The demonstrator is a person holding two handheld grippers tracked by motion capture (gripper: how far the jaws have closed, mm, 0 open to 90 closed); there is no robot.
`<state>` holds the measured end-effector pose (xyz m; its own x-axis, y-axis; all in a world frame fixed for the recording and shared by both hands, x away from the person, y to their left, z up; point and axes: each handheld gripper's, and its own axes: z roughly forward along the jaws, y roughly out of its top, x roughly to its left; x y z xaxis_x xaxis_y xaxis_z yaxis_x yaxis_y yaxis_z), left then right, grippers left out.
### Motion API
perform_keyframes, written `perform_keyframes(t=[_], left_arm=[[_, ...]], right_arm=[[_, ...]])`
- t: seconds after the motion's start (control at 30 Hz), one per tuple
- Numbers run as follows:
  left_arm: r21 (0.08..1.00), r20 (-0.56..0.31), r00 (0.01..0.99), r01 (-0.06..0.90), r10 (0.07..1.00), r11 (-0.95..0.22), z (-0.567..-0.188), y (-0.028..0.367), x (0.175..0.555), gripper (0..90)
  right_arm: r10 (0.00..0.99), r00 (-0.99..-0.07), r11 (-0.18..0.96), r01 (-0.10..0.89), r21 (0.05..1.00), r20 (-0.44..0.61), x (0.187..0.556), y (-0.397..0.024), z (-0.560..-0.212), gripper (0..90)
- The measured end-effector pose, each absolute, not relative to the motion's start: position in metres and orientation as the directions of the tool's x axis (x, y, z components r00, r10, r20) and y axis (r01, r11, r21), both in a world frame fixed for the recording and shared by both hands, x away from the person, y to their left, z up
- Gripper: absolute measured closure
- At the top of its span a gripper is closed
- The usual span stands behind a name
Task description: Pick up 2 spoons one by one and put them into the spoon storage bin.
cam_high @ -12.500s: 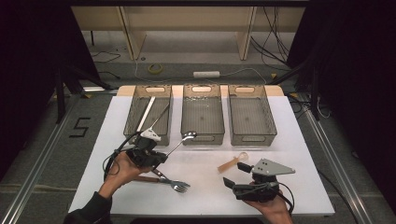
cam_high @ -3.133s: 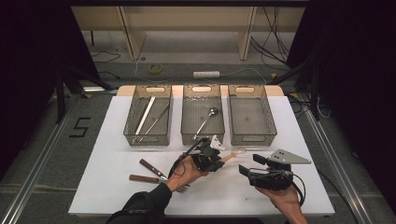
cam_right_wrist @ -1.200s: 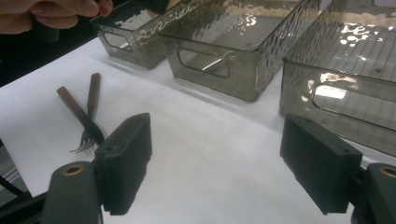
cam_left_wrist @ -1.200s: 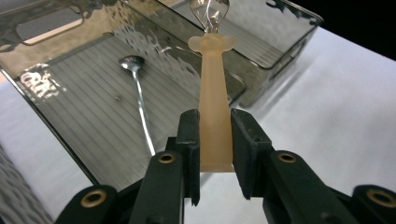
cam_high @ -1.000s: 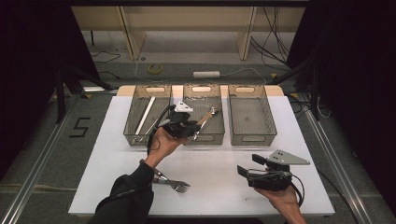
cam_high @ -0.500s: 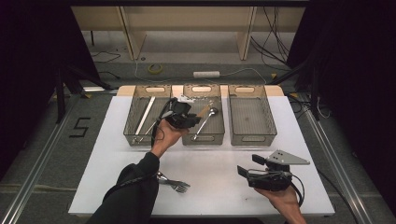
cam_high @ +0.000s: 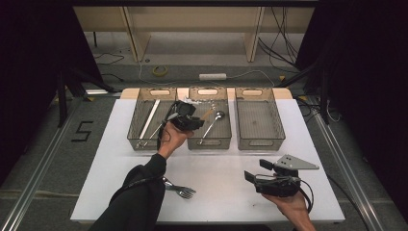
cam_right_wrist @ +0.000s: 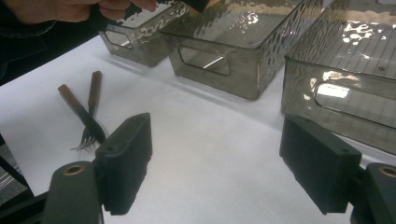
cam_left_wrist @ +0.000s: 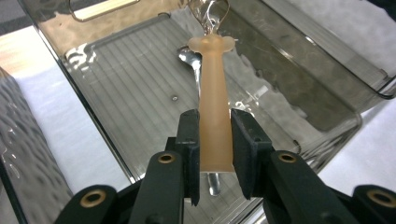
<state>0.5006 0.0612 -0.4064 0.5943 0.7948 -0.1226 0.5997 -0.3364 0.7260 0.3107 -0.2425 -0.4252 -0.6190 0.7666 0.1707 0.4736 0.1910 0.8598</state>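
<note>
Translucent peach spoon point(cam_left_wrist: 215, 107) pinched in left claw point(cam_left_wrist: 215, 154), over middle bin point(cam_left_wrist: 140, 93)

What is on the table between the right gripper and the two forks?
Nothing lies there. In the right gripper view, only bare white table stretches from the open right gripper to the forks. The high view agrees.

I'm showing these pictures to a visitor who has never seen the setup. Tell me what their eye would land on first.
First, the pale spoon pinched between the left gripper's black fingers, held over the middle bin, where a metal spoon already lies. Next, the three smoky clear bins in a row at the far side of the white table. Last, the right gripper, open and idle near the front edge, with a fork lying to its left.
</note>
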Motion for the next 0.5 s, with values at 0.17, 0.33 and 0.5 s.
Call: perform_keyframes(t=[0.17, 0.33, 0.5], left_arm=[[0.710, -0.113, 0.575, 0.617, 0.810, -0.339, -0.4100, 0.0607, 0.5043, 73.3], [0.697, -0.118, 0.564, 0.634, 0.818, -0.336, -0.4136, 0.0613, 0.5069, 73.2], [0.692, -0.117, 0.553, 0.641, 0.825, -0.332, -0.4168, 0.0619, 0.5084, 73.2]], right_arm=[[0.766, -0.619, 0.190, 0.473, 0.860, 0.171, 0.3107, -0.2429, -0.4252, 26.3], [0.766, -0.619, 0.191, 0.475, 0.859, 0.172, 0.3106, -0.2427, -0.4253, 26.4], [0.766, -0.619, 0.190, 0.475, 0.859, 0.172, 0.3107, -0.2428, -0.4252, 26.4]])
